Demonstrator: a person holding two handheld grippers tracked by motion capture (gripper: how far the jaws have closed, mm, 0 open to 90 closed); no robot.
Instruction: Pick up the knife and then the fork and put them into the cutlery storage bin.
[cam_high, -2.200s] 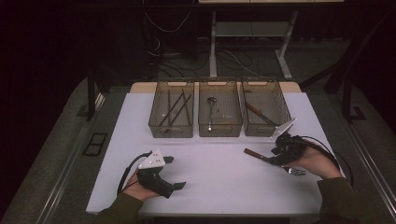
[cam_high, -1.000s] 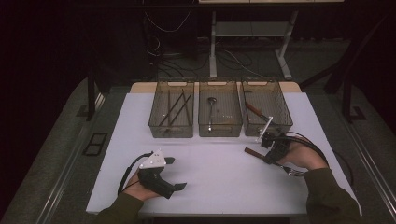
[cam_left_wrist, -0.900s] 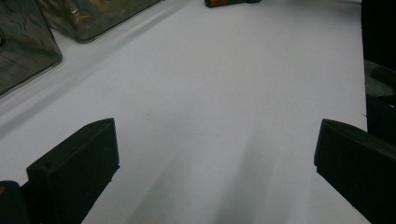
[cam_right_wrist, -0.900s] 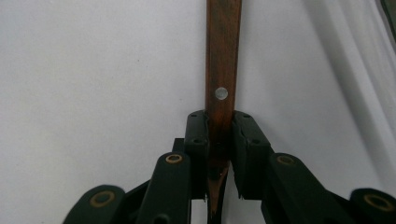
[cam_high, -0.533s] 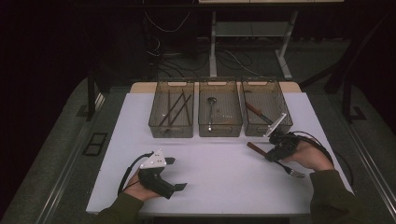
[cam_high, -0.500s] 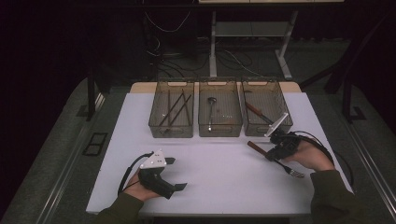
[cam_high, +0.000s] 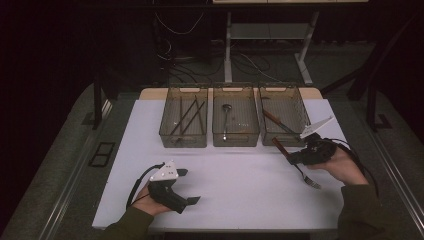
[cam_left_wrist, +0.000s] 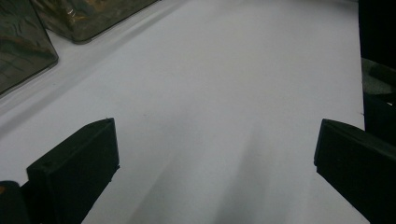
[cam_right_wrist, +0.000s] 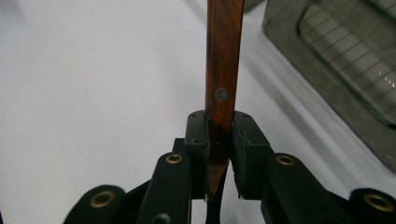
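Observation:
My right gripper (cam_high: 299, 156) is shut on a wooden-handled fork (cam_high: 279, 145) just in front of the right bin (cam_high: 301, 108). The brown handle points toward that bin, and the metal tines (cam_high: 314, 183) trail back beside the hand. In the right gripper view the jaws clamp the handle (cam_right_wrist: 223, 70) near its lower end, my right gripper (cam_right_wrist: 219, 135) hovering over the white table. My left gripper (cam_high: 186, 189) rests at the front left, held by a hand. Its fingers (cam_left_wrist: 74, 172) stand wide apart over bare table, so my left gripper (cam_left_wrist: 215, 158) is open with nothing in it.
Three clear bins stand in a row at the back: the left bin (cam_high: 183, 141) holds dark sticks, the middle bin (cam_high: 236, 142) a spoon, the right one another wooden-handled utensil (cam_high: 272, 120). The white table (cam_high: 240, 175) has dark floor around it.
My right gripper with the fork went left toward the right bin, then drifted back right a little. The left gripper has stayed put.

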